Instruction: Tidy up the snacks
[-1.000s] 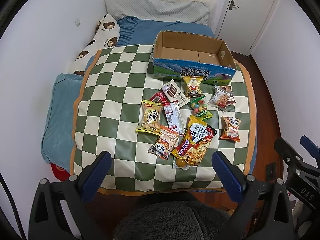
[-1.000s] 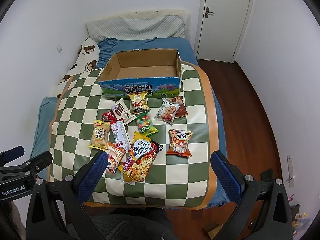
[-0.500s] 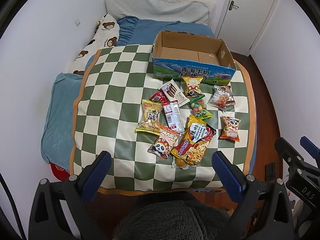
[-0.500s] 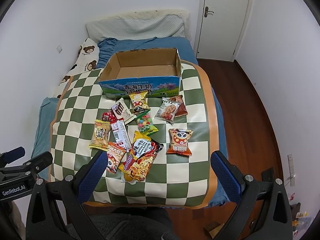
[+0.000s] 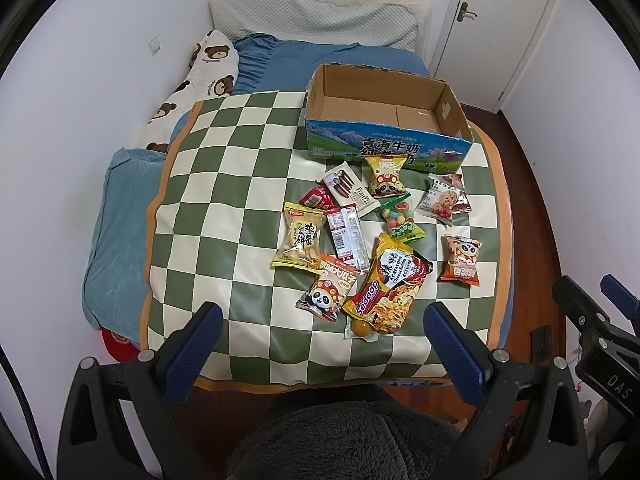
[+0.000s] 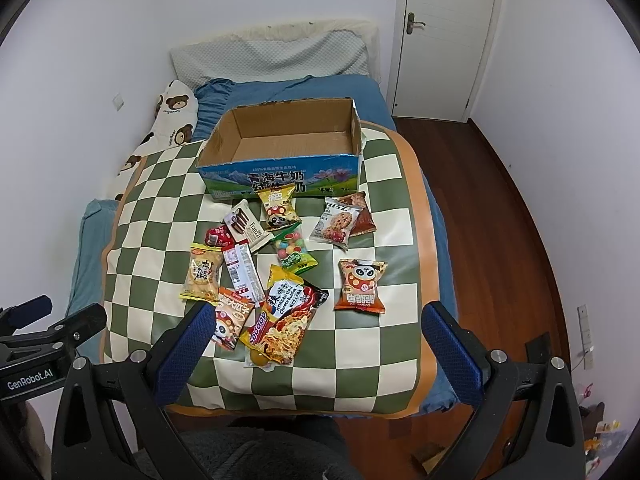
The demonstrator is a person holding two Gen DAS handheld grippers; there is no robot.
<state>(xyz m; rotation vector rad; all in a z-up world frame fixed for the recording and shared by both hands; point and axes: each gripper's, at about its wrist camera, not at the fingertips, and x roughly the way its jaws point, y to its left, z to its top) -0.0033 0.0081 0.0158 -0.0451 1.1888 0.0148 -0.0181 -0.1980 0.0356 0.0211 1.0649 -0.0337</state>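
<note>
The open brown cardboard box with blue printed sides (image 6: 280, 148) sits at the far end of the green-and-cream checkered mat (image 5: 224, 184). Just in front of the box lies a scatter of colourful snack packets (image 6: 280, 264). Nearer than those, the left hand-held gripper (image 5: 320, 342) and the right hand-held gripper (image 6: 314, 344) hover released, grasping nothing.

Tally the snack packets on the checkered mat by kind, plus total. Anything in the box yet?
panda-print packets: 3
biscuit and wafer packets: 3
noodle packet: 1
candy bag: 1
other small packets, contents unclear: 4
Total: 12
cardboard box: 0 inside
</note>
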